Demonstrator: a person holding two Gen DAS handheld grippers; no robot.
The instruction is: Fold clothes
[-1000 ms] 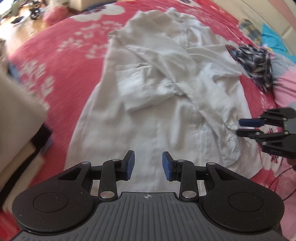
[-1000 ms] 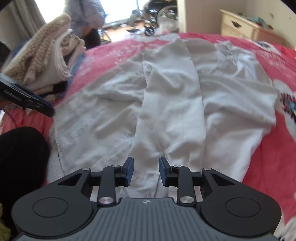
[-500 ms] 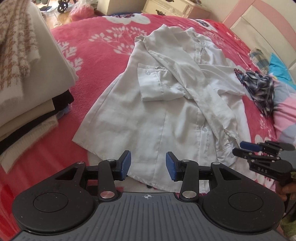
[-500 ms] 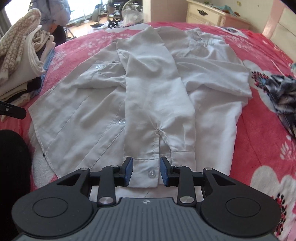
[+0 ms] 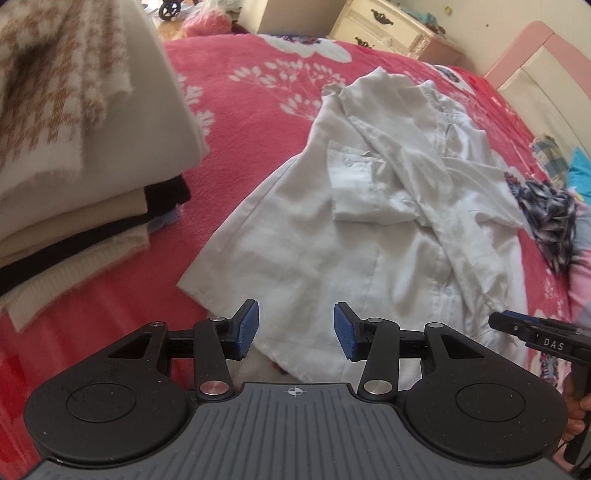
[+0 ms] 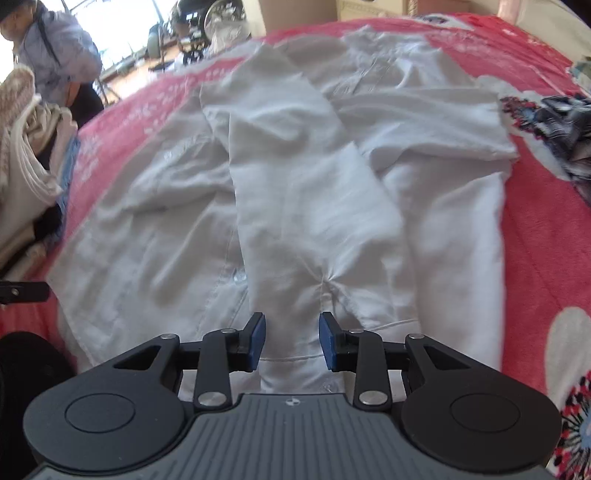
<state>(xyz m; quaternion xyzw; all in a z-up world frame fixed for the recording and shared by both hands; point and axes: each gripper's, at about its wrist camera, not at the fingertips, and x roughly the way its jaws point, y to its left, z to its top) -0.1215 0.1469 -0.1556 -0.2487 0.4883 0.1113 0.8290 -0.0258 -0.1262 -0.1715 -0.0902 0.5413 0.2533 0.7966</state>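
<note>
A white button shirt (image 5: 369, 221) lies flat on the red floral bedspread (image 5: 251, 122), both sleeves folded across its front. My left gripper (image 5: 296, 329) is open, hovering just over the shirt's near left hem corner, nothing between its blue pads. My right gripper (image 6: 291, 341) is open with the cuff of the folded sleeve (image 6: 303, 229) lying between and under its pads. In the left wrist view the right gripper (image 5: 535, 334) shows at the right edge, by the shirt's lower right hem.
A stack of folded knitwear (image 5: 74, 155) stands on the bed at the left of the shirt. A crumpled dark plaid garment (image 5: 550, 218) lies to the right. A cream dresser (image 5: 384, 27) and a pink headboard (image 5: 532, 62) stand beyond. A person (image 6: 55, 62) is in the background.
Both grippers dropped closer to the shirt's hem. The left one opened wider and shifted toward the left hem corner; the right one closed in over the sleeve cuff.
</note>
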